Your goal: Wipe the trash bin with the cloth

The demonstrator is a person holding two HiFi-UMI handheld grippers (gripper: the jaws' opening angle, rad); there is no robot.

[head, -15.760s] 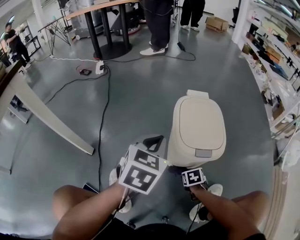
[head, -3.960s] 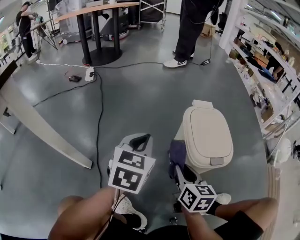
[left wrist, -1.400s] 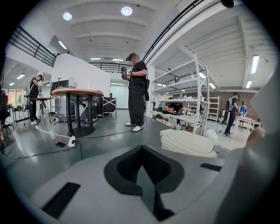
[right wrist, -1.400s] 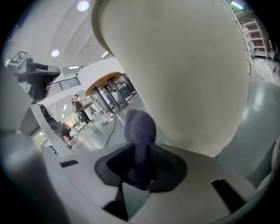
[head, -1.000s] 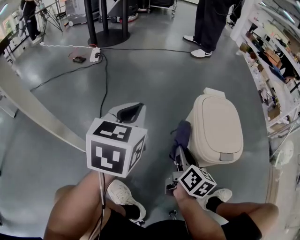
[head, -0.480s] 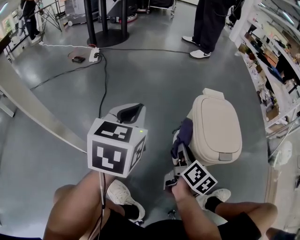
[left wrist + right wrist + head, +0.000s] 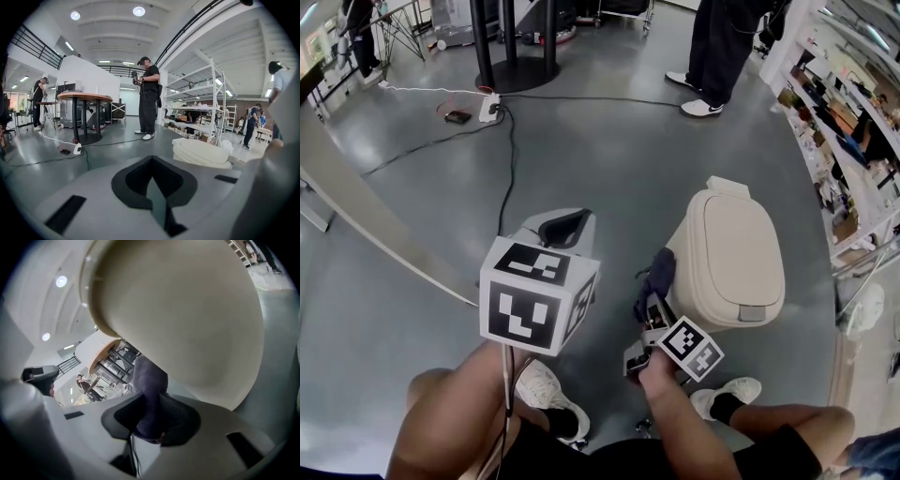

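At nine o'clock of the trash bin (image 7: 729,258), the right gripper (image 7: 652,307) pinched the dark cloth (image 7: 657,273) against its wall. The left gripper (image 7: 565,228), jaws together and empty, hovered apart. With nothing steadying it, a sideways push might slide or tip the bin, or tug the cloth free.

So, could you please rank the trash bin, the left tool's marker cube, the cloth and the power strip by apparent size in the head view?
1. trash bin
2. left tool's marker cube, enlarged by nearness to the camera
3. cloth
4. power strip, far away
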